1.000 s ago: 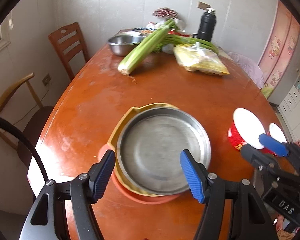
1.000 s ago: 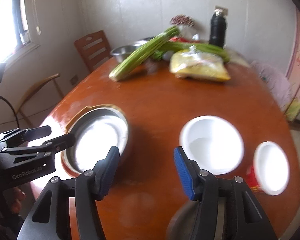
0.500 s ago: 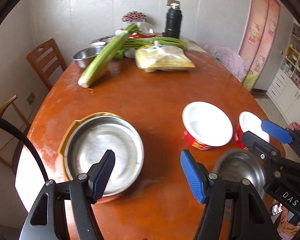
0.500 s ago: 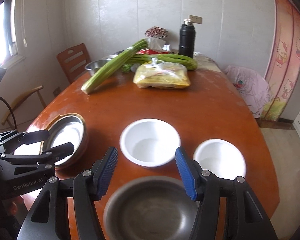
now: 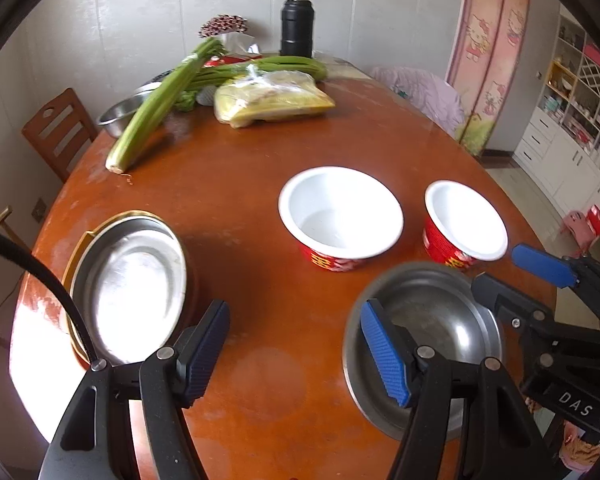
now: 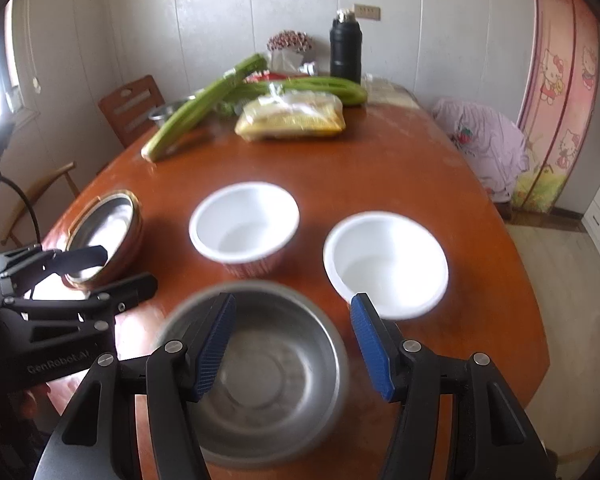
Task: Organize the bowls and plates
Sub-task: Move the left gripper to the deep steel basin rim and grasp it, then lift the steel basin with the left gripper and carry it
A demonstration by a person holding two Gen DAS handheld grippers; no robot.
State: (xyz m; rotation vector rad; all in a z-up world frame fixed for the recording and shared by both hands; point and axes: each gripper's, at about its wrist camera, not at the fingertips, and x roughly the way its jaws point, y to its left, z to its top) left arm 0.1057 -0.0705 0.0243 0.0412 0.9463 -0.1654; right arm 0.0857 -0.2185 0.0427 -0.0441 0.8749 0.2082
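Shift of attention: both hand-held grippers have swung away from the stacked plates [image 5: 128,288] at the counter's 9 o'clock edge and now face the bowls toward 3 o'clock.
Stack: a steel plate sits nested on a yellow-rimmed one, with an orange rim beneath; it looks finished with for now.
Left hand-held gripper [image 5: 296,348]: jaws apart, nothing between the pads, hovering over bare counter [image 5: 260,168] between the stack and the steel bowl [image 5: 432,320].
Right hand-held gripper [image 6: 292,344]: jaws have just been opening a little; they stand apart, framing the steel bowl from above, and the pads do not seem to press on it.
Steel bowl: nearest the person, at 6 o'clock in the right wrist view, upright and empty.
Large red bowl [image 5: 340,216]: white inside, just beyond the steel bowl at about 11 o'clock from it.
Small red bowl [image 5: 464,224]: beside the large one, at 1 o'clock from the steel bowl, apart from both.
Far end: celery [image 5: 160,100], a yellow bag [image 5: 272,98], a black flask [image 5: 297,24], another steel basin.
Meaning: plates appear grouped; the bowls are next, probably to be nested.
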